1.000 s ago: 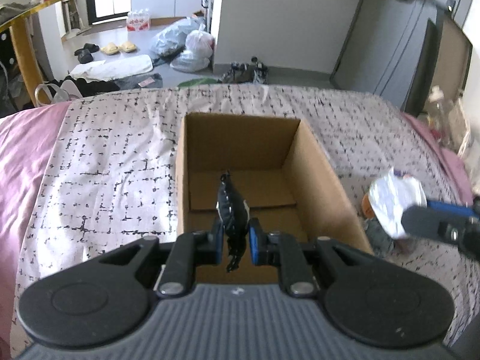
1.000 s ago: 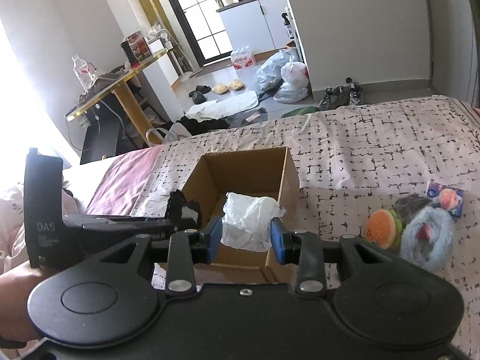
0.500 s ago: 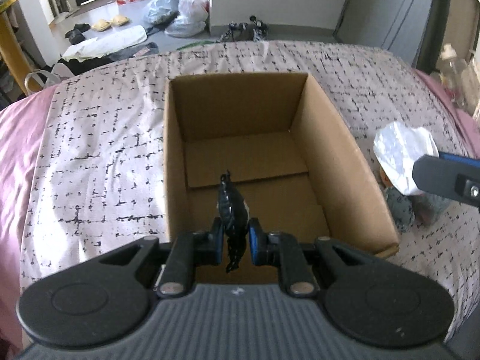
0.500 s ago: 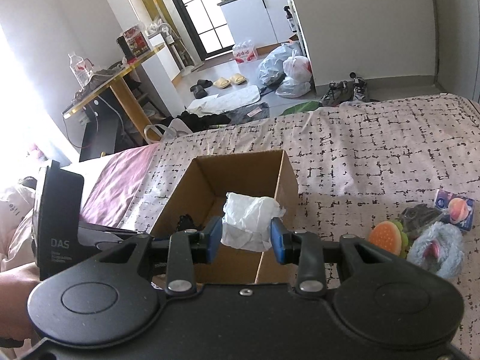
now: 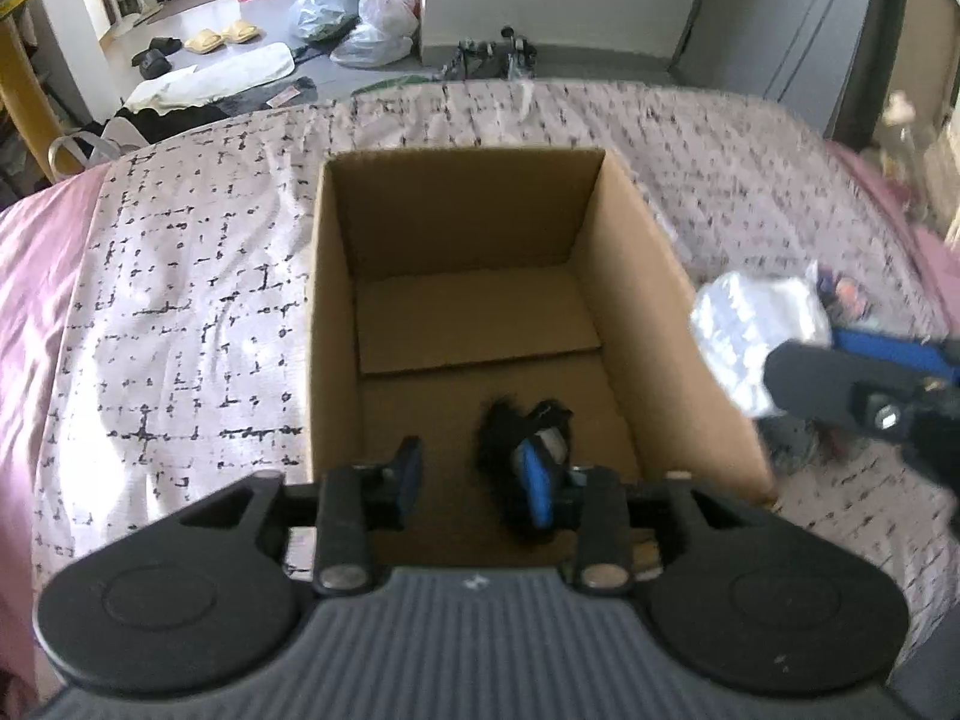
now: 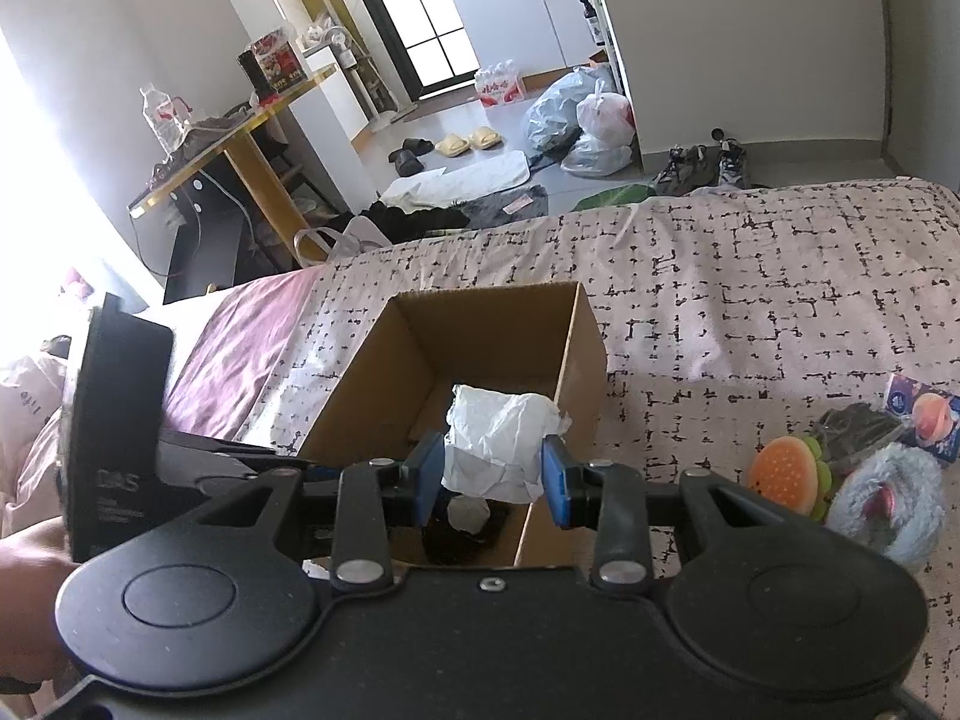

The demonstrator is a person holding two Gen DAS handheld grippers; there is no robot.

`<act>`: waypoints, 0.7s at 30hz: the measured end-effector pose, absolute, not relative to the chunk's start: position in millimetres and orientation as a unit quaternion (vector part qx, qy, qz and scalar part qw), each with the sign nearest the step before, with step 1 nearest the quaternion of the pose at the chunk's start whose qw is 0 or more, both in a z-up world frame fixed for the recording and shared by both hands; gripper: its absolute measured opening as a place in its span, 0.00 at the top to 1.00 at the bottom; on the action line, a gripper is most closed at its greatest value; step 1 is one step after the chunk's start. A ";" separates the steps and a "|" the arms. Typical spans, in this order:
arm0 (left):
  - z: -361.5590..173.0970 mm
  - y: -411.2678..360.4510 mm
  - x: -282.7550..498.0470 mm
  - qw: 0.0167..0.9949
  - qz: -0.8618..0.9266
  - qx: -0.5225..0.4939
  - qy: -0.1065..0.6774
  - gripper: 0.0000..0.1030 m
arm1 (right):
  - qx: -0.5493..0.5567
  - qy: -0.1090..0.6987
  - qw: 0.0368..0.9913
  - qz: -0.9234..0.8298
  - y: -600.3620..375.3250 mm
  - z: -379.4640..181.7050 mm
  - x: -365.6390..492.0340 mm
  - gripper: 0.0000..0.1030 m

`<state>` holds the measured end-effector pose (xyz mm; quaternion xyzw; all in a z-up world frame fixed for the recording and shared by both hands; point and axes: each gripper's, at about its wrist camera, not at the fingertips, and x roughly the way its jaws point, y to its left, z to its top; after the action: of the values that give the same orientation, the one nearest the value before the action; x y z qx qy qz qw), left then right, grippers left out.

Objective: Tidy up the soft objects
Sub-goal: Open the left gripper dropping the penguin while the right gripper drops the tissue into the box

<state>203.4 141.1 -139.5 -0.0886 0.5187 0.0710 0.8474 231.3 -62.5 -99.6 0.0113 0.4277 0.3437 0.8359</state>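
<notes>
Spread under both of your grippers is a pale bedcover printed with broken black grid marks (image 5: pixel 180 324), and on it stands an open brown cardboard box (image 5: pixel 654 324) with its flaps folded down inside.

Your left gripper (image 5: pixel 474 474) points steeply down into the near end of the box. Its jaws are opening: the blue pads stand apart, and a small crumpled black soft thing (image 5: pixel 510 420) sits against the right-hand pad, blurred, low over the box floor. You cannot tell from this view whether it still clings to that pad or already lies on the cardboard; the other pad is clear of it.

Your right gripper (image 6: pixel 493 477) is clamped on a crumpled white plastic wrapper (image 6: pixel 501 441), both blue pads pressing its sides. It hangs over the near right corner of the box. Seen from the left wrist, the same wrapper sits just outside the box's right wall.

To the right of your right gripper, on the bedcover, lie an orange burger-shaped plush (image 6: pixel 783 471), a fluffy grey-blue ring with a pink centre (image 6: pixel 888 504), a dark crinkled packet (image 6: pixel 858 426) and a small blue packet showing a peach (image 6: pixel 927 417), all close together.
</notes>
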 end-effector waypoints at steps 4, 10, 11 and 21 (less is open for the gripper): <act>-126.7 150.8 197.9 0.857 0.077 -0.116 0.496 0.53 | 0.006 0.428 0.835 0.346 -57.7 -100.5 232.6 0.66; -110.9 169.9 191.1 0.865 0.074 -0.157 0.471 0.42 | -0.018 0.427 0.833 0.352 -46.4 -102.1 229.9 0.66; -109.8 173.4 190.0 0.865 0.071 -0.166 0.469 0.42 | -0.022 0.427 0.832 0.352 -44.7 -103.0 229.7 0.66; -95.9 192.3 172.3 0.884 0.102 -0.183 0.419 0.23 | -0.086 0.430 0.826 0.355 -19.7 -113.9 224.0 0.65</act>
<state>172.3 192.3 -95.9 -0.1830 0.4188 0.1016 0.8836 224.0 -19.7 -113.9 -0.0862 0.4297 0.3551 0.8258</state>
